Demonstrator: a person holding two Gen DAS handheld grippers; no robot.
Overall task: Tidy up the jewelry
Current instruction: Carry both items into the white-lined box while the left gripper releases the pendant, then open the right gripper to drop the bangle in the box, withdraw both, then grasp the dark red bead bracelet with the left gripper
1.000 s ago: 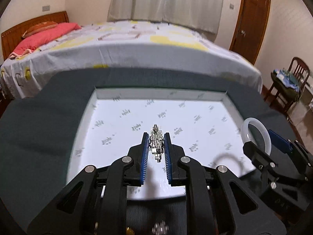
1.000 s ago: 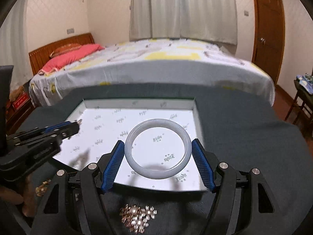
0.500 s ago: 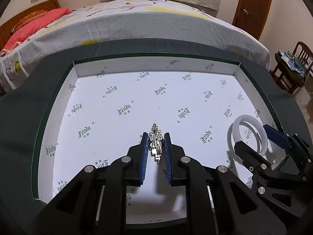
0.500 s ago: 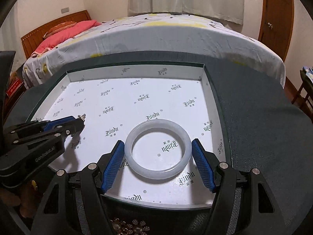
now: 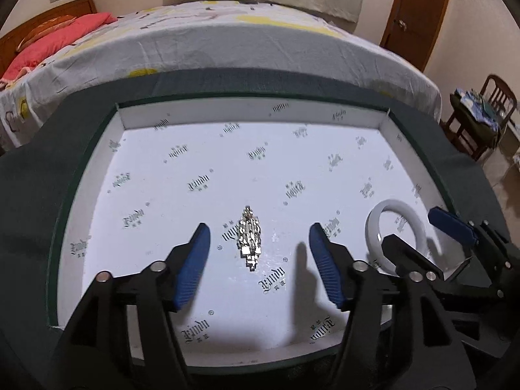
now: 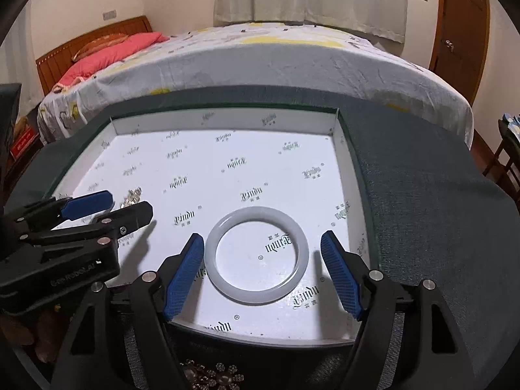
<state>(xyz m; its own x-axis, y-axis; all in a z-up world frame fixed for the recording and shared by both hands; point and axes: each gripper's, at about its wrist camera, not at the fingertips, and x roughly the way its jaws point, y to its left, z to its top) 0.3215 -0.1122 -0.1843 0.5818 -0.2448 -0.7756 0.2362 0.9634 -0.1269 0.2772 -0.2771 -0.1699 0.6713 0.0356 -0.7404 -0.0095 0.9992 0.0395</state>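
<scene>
Where the frame's bottom edge cuts it off, a gold flower-shaped brooch point(image 6: 211, 375) half shows on dark cloth point(image 6: 422, 214) — bed point(image 6: 260, 61) behind. Left gripper point(image 5: 256, 240) opening, clear of the silver rhinestone piece point(image 5: 249, 237); right gripper point(image 6: 261, 250) opening around the white jade-like bangle point(image 6: 256, 255) — its left pad's contact unclear — in the white printed tray point(image 6: 227, 120).

1 shallow white printed-paper-lined tray point(image 5: 247, 120) w/ dark green rim. In it: 1 silver sparkly rhinestone brooch point(image 5: 249, 238) & 1 smooth white round stone bangle point(image 6: 256, 254), so 2 pcs inside. 1 gold flower-shaped cluster w/ pearl-like centres point(image 6: 213, 375) on the dark green cloth-covered bench point(image 6: 429, 214), outside the tray. 2 black tools w/ blue pads: left tool point(image 5: 260, 239), right tool point(image 6: 262, 248), 2 fingers each. Behind: 1 bed point(image 6: 260, 55), 1 brown wooden door point(image 5: 416, 16), 1 wooden chair point(image 5: 481, 117).
</scene>
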